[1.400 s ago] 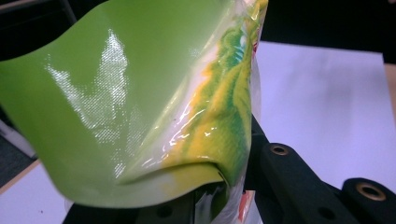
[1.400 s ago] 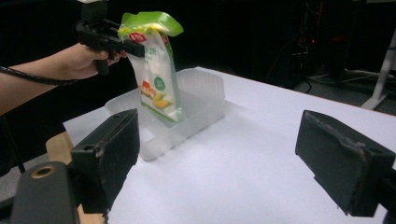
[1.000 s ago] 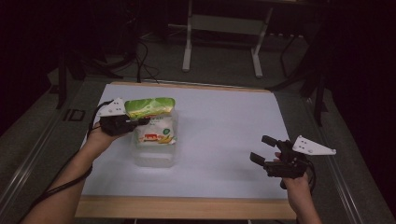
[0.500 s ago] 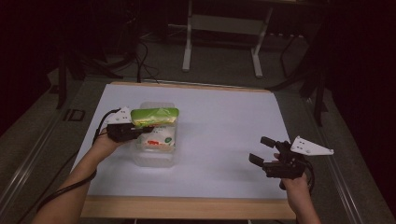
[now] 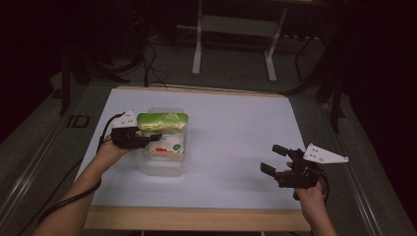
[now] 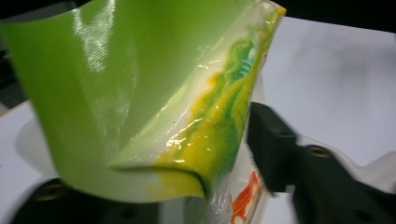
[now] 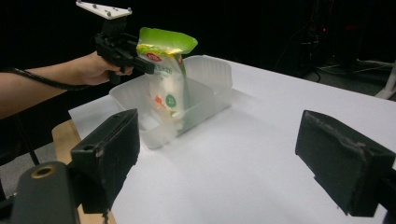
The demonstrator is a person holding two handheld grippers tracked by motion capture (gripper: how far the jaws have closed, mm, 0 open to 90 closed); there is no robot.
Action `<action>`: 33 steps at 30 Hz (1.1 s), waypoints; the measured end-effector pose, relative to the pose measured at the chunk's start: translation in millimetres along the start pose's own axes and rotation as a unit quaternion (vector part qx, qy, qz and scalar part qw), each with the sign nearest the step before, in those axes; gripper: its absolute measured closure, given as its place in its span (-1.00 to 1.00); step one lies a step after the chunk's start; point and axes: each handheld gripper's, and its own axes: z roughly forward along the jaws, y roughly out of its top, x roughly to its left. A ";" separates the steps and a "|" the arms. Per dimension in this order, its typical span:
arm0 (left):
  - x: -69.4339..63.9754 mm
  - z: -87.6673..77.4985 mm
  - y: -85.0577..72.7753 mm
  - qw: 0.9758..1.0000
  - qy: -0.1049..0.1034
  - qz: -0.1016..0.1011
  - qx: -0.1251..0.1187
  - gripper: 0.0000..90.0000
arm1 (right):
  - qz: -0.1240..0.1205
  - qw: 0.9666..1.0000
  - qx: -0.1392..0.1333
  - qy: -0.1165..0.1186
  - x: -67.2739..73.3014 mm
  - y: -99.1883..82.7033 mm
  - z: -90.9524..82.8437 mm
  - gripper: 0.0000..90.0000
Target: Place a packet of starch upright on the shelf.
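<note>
A snack bag (image 5: 162, 129) with a green top and a white lower half stands upright in a clear plastic container (image 5: 162, 169) on the left of the white table. My left gripper (image 5: 153, 139) reaches in from the left at the bag's folded green top (image 6: 140, 93). Its jaws have just been opening and now stand apart, with the bag's top between them. From the right gripper view the bag (image 7: 168, 79) rests with its bottom inside the container (image 7: 210, 74), the left gripper (image 7: 140, 60) at its top. My right gripper (image 5: 269, 158) hovers open and empty at the near right (image 7: 219, 154).
A white sheet (image 5: 236, 128) covers the table, with a wooden front edge (image 5: 196, 219). A black cable (image 5: 64, 201) trails from the left gripper off the near left. Metal stand legs (image 5: 233, 29) rise on the dark floor beyond the far edge.
The left hand has come slightly toward the near side with the bag, which now stands more upright in the container. The right gripper has stayed where it was.
</note>
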 end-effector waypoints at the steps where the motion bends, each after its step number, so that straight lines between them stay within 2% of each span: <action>1: 0.0 0.0 0.0 1.000 0.000 0.000 0.000 0.05 | 0.000 1.000 0.000 0.000 0.0 0.0 0.0 -0.70; 2: -0.4 -2.2 0.4 1.000 0.001 -0.013 -0.007 0.05 | 0.000 1.000 0.000 -0.001 -0.1 -0.1 -0.1 -0.69; 3: -1.9 -3.5 0.9 1.000 0.012 -0.013 -0.011 -0.27 | 0.002 1.000 0.000 -0.001 -0.2 -0.1 -0.3 -0.69; 4: -3.1 -4.9 1.8 0.999 0.026 -0.013 -0.018 -0.48 | 0.001 1.000 0.000 0.000 -0.1 0.0 -0.3 -0.69; 5: -3.0 -5.7 2.6 0.999 0.034 -0.020 -0.027 -0.66 | 0.000 1.000 0.000 -0.001 0.0 0.1 -0.3 -0.69; 7: -2.2 -6.7 3.2 0.999 0.038 -0.022 -0.029 -0.96 | 0.000 1.000 0.001 -0.001 0.2 0.1 -0.2 -0.69; 8: -0.9 -10.3 4.4 0.998 0.036 -0.039 -0.026 -0.96 | 0.000 1.000 0.001 -0.001 0.3 0.1 -0.2 -0.69; 12: -0.7 -21.1 3.6 0.996 0.036 -0.067 -0.041 -0.99 | 0.002 1.000 0.001 0.000 1.1 -0.4 -0.5 -0.69; 14: -3.4 -25.5 2.6 0.996 0.042 -0.069 -0.043 -0.99 | 0.001 1.000 0.002 0.000 1.3 -0.9 -0.6 -0.70; 19: -12.7 -32.6 -1.0 0.996 0.043 -0.064 -0.035 -0.99 | 0.003 1.000 0.002 0.000 1.4 -0.9 -0.8 -0.69; 21: -16.1 -36.4 -2.4 0.996 0.039 -0.069 -0.043 -0.99 | 0.001 1.000 0.001 -0.001 2.0 -0.4 -0.9 -0.69; 26: -24.6 -43.3 -9.1 0.994 0.043 -0.074 -0.062 -0.99 | 0.001 1.000 0.002 -0.001 2.2 -0.7 -1.0 -0.69; 28: -34.1 -47.7 -17.7 0.994 0.040 -0.076 -0.068 -0.99 | 0.002 1.000 0.003 -0.001 2.1 -0.9 -1.6 -0.69; 29: -34.1 -47.7 -17.7 0.994 0.040 -0.076 -0.068 -0.99 | 0.002 1.000 0.003 -0.001 2.1 -0.9 -1.6 -0.69; 30: -39.5 -51.8 -21.4 0.993 0.038 -0.080 -0.076 -0.99 | 0.001 1.000 0.003 -0.002 2.1 -1.3 -1.7 -0.69; 33: -45.7 -55.1 -24.4 0.993 0.032 -0.077 -0.079 -0.99 | 0.003 1.000 0.006 -0.001 2.5 -2.8 -1.7 -0.69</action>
